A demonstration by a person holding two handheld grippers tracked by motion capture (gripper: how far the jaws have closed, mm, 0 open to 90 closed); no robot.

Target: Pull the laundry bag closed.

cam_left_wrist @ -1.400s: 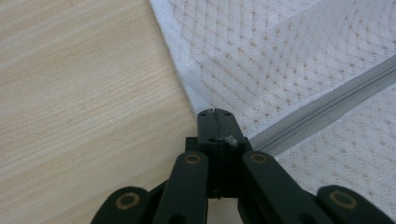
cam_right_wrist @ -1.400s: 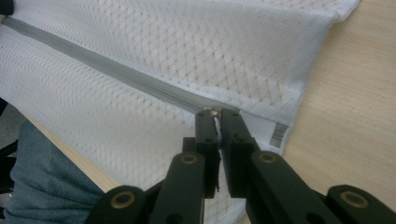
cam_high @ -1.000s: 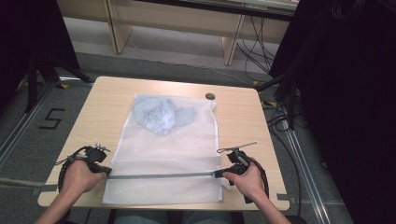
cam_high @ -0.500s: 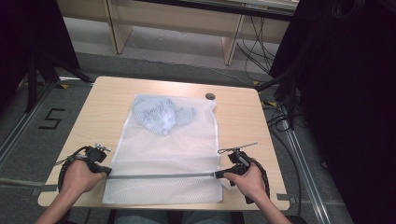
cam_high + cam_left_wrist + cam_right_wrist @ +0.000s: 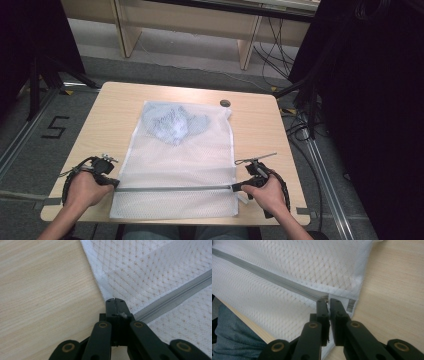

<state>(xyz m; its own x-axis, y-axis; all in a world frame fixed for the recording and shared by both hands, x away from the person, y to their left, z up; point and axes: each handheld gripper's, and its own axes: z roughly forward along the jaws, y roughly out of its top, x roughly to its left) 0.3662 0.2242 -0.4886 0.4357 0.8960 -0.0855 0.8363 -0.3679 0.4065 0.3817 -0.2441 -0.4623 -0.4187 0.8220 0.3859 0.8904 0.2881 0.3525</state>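
Observation:
A white mesh laundry bag [image 5: 185, 160] lies flat on the wooden table [image 5: 110, 115], with a blue garment [image 5: 172, 122] inside its far end. A grey zipper [image 5: 175, 188] crosses the bag near the front edge. My left gripper [image 5: 114, 183] sits at the zipper's left end; in the left gripper view it [image 5: 115, 300] is shut on the bag's edge, just beside the zipper [image 5: 175, 298]. At the zipper's right end my right gripper [image 5: 236, 187] has its jaws [image 5: 328, 301] pressed on the zipper pull, where the zipper [image 5: 269, 277] stops.
A small dark round disc [image 5: 225, 103] lies on the table beyond the bag's far right corner. Bare wood [image 5: 397, 285] lies to the right of the bag. The person's blue-clad lap [image 5: 234, 340] shows past the table's front edge. Cables [image 5: 300, 130] run on the floor at right.

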